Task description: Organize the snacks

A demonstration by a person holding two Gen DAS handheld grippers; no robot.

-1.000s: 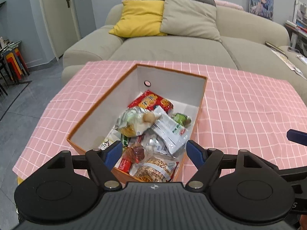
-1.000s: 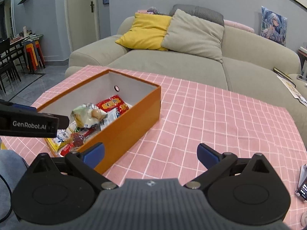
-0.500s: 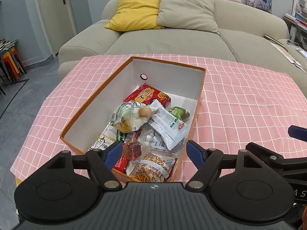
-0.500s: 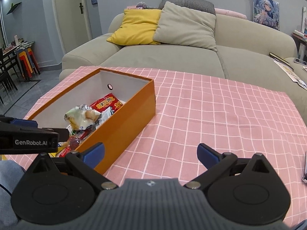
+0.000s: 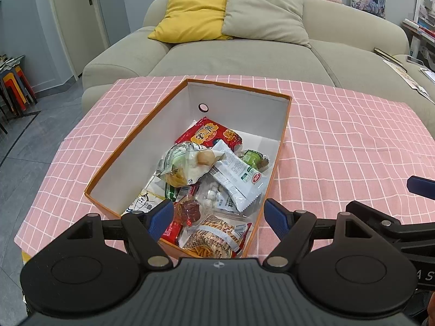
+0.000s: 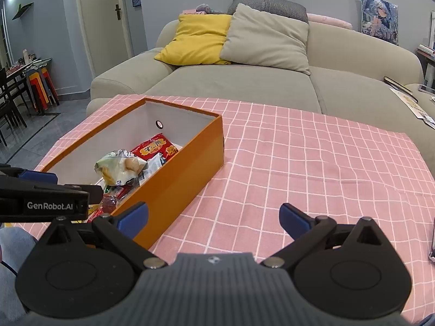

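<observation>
An open orange box (image 5: 130, 141) (image 6: 185, 179) with white inner walls stands on the pink checked tablecloth (image 5: 339, 141) (image 6: 312, 163). It holds several snack packets: a red packet (image 5: 209, 134) (image 6: 155, 148), a clear bag with yellow pieces (image 5: 182, 164) (image 6: 119, 167), a white sachet (image 5: 239, 174), a small green sweet (image 5: 251, 157) and a noodle-snack bag (image 5: 214, 237). My left gripper (image 5: 218, 218) is open and empty above the box's near end. My right gripper (image 6: 213, 217) is open and empty over the cloth, right of the box.
A beige sofa (image 5: 244, 54) (image 6: 244, 81) with a yellow cushion (image 5: 190, 13) and a grey cushion (image 5: 263, 11) stands behind the table. Stacked stools (image 6: 40, 87) and dark chairs are at the far left. Papers lie on the sofa's right end (image 6: 407, 100).
Both grippers have drawn back and tilted slightly, so the box sits farther and higher in each view. Both stay open. The snacks have not moved.
</observation>
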